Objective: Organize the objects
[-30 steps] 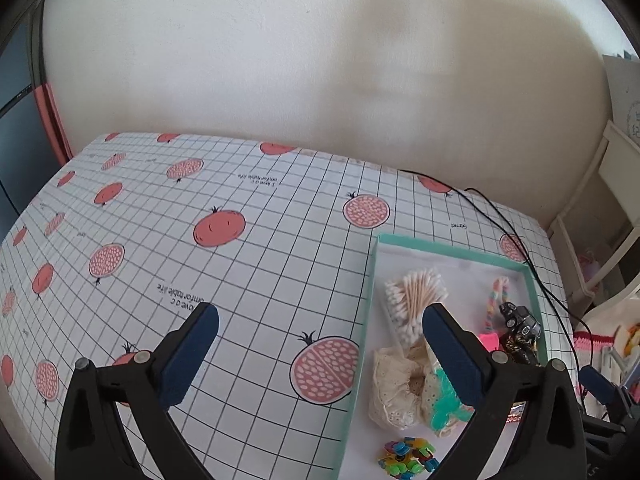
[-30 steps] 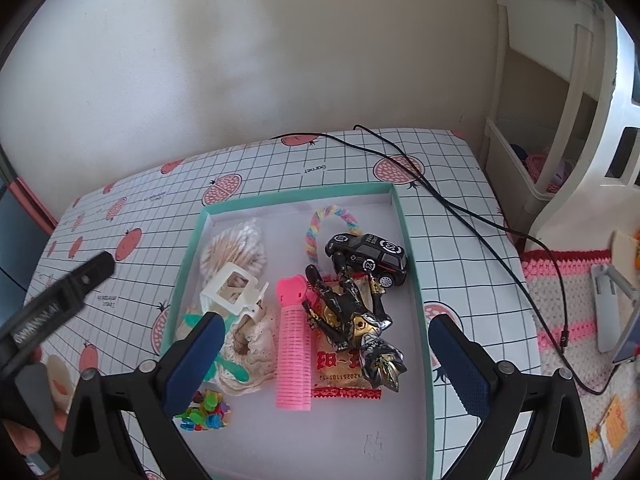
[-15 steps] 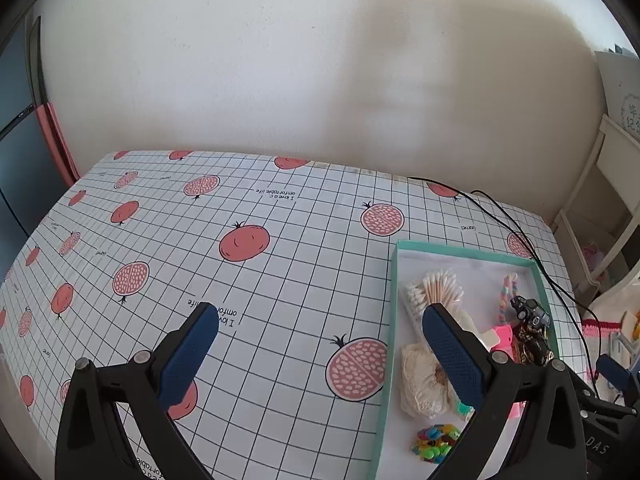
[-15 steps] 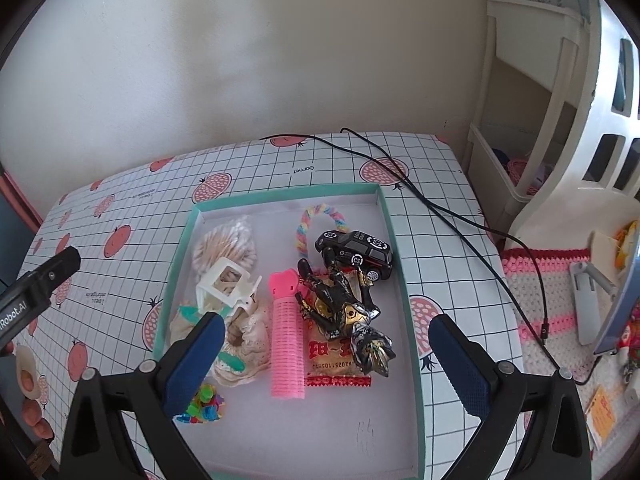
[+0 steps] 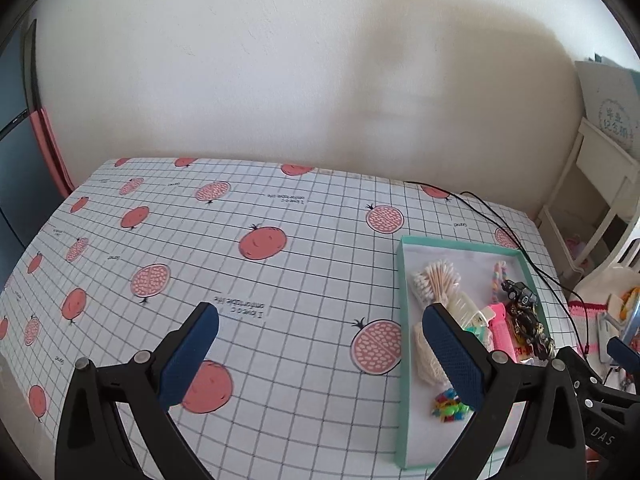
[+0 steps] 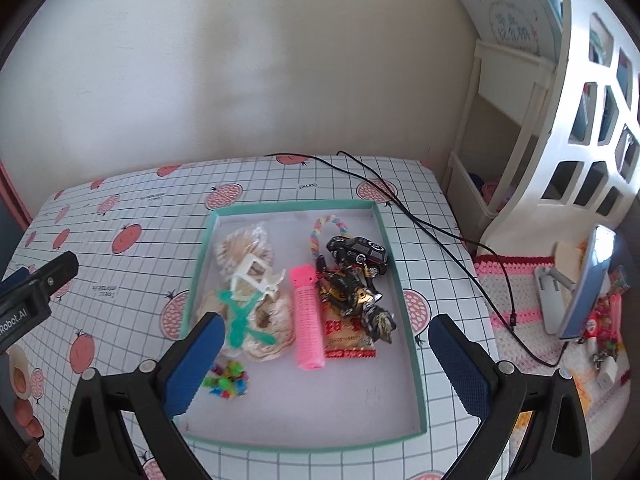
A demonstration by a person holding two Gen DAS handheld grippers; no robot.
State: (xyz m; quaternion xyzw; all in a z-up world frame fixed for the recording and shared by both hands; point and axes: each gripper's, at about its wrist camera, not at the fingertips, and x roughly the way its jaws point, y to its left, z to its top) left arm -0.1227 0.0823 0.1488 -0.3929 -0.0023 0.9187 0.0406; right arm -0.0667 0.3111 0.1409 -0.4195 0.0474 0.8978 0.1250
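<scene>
right gripper (image 6: 322, 356): we hold it above the near end of the tray, jaws spread wide w/ nothing between the pads and touching nothing; looks like a hover spot that gives a clear look down into the tray.
left gripper (image 5: 320, 352): we hold it over bare tablecloth, just left of the tray; jaws spread wide too, empty, no contact.
tray (image 6: 404, 276): teal-rimmed shallow box on the table's right part; every small item we see on the table sits inside it, so the sorting either reads as done or these are gathered ready to be taken out. We can't tell which.
beads (image 6: 226, 376): small bright heap, nearest item, near-left of the tray floor, loose.
hair roller (image 6: 306, 320): pink, lying flat mid-tray, long axis running near to far.
snack packet (image 6: 348, 340): red, flat, just right of the roller, partly under the toy figure (image 6: 352, 292).
lace scrunchie (image 6: 272, 320): left of the roller, w/ a green clip (image 6: 240, 320) and a white clip (image 6: 254, 280) on top.
cotton swabs (image 6: 240, 248): bagged bundle, far-left corner.
toy car (image 6: 358, 254): black, far-right, next to a pastel braided loop (image 6: 326, 228).
tablecloth (image 5: 280, 280): grid & fruit print; black cable (image 6: 420, 220) trails past the tray's far-right side.
</scene>
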